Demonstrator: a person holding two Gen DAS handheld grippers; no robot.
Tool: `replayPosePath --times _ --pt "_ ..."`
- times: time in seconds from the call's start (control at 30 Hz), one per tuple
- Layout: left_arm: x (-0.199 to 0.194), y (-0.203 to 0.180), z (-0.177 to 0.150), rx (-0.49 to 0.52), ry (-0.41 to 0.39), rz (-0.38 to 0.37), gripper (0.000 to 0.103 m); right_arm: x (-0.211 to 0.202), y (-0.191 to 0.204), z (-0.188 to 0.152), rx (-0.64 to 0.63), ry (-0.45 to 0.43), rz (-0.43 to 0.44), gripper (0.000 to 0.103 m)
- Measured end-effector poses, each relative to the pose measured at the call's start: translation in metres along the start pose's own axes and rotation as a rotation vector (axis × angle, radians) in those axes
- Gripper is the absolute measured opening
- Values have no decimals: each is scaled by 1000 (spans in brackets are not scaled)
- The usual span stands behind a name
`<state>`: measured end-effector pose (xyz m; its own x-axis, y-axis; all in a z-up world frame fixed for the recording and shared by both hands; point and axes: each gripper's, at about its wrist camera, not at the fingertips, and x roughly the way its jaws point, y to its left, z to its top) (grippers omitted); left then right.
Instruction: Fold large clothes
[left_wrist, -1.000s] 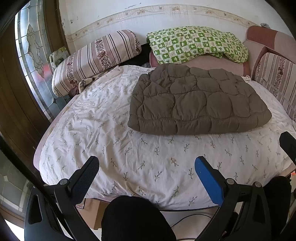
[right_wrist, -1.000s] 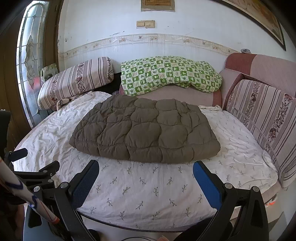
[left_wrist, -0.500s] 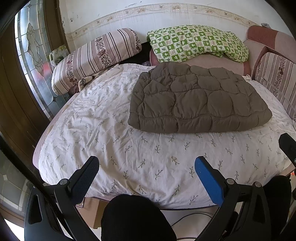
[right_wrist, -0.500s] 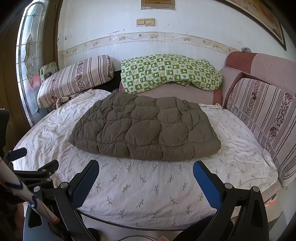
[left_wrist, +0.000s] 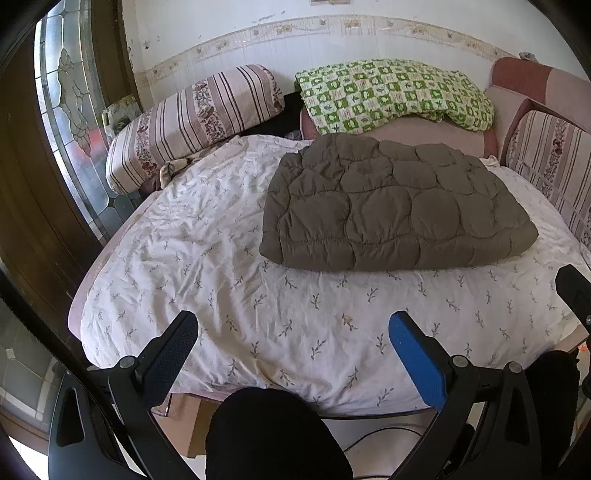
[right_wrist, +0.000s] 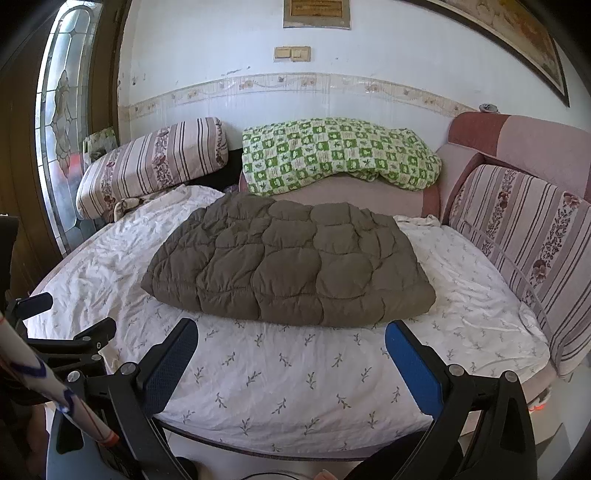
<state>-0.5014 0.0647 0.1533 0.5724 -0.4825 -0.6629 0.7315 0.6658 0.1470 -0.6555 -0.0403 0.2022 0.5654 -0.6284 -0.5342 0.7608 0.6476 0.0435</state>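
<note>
folded brown quilted coat lies on the bed, both claws wide and empty

your task piece, the brown quilted coat (left_wrist: 395, 206), lies folded into a thick, roughly rectangular bundle on the bed (left_wrist: 207, 266), towards its far half and a bit to your right of centre. its surface is puffy, stitched into rounded pads, and the near edge shows a gathered seam at the left corner. in the right wrist view the same coat (right_wrist: 291, 262) sits squarely ahead, its near edge just beyond the fingertips and apart from them. the bed's white sheet with small leaf sprigs is creased on the left side and smoother in front of you.

behind the coat, a green checked blanket (right_wrist: 332, 155) is heaped on the pink headboard cushion, and a striped bolster (left_wrist: 192, 122) lies at the far left corner. a striped cushion (right_wrist: 524, 236) lines the right side of the bed.

your left claw (left_wrist: 291, 334) hangs over the near edge of the bed, spread wide and gripping nothing. your right claw (right_wrist: 291, 341) is likewise spread wide, empty, over the near strip of sheet.

against the frames from a second ago, the coat has not changed shape or place on the bed. both views have shifted only slightly, with the coat sitting a little lower in the right wrist view, and both claws keep the same wide spread.
</note>
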Motion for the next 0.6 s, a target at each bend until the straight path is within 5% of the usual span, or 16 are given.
replayPosePath --times 0.6 --pt "-40 11 7 -12 -88 -17 103 -40 0 8 -1 -66 -34 103"
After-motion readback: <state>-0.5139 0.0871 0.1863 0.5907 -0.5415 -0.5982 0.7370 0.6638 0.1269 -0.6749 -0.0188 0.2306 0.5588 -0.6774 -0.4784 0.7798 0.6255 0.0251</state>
